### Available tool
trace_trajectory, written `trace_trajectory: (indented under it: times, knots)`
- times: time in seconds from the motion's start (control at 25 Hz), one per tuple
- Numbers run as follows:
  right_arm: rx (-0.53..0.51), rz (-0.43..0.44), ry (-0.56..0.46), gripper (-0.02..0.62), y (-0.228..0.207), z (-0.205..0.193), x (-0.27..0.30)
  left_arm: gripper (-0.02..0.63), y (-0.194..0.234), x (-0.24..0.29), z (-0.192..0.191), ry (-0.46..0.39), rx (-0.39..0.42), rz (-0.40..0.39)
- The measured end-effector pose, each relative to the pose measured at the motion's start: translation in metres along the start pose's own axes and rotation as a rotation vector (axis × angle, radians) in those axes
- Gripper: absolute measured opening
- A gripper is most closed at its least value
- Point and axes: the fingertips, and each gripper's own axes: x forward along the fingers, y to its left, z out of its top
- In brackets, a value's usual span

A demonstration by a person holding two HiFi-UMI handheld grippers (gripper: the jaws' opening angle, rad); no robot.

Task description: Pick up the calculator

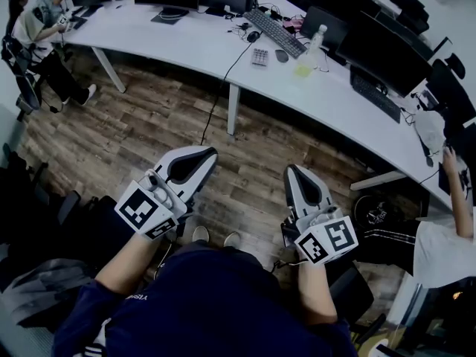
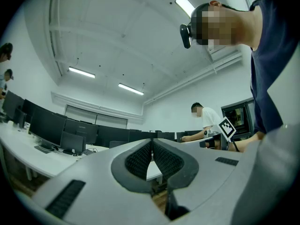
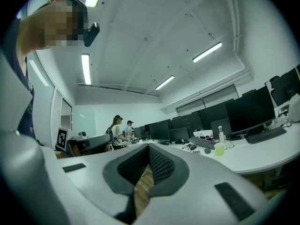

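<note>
Though poised level over the near floor, clenched on nothing: left gripper (image 1: 209,153) and right gripper (image 1: 290,169). Calculator (image 1: 259,56) untouched on the far desk (image 1: 186,47), just beside the keyboard (image 1: 275,32). Approach, grasp and lift all pending.

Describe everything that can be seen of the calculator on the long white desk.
The calculator is a small pale rectangular slab with a grid of darker keys, lying flat on the white desk. It sits just below the black keyboard in the head view, a dark mouse at its right, a black cable passing its left. Nothing rests on it. Finer detail is too small to tell.
</note>
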Motion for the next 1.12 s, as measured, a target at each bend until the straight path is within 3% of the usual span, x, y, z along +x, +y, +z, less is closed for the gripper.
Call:
trace_trajectory:
  times: [1.12]
  knots:
    - [0.006,0.011,-0.001,0.083,-0.027,0.003,0.01,0.034,0.008,0.022,-0.007,0.008,0.0,0.02]
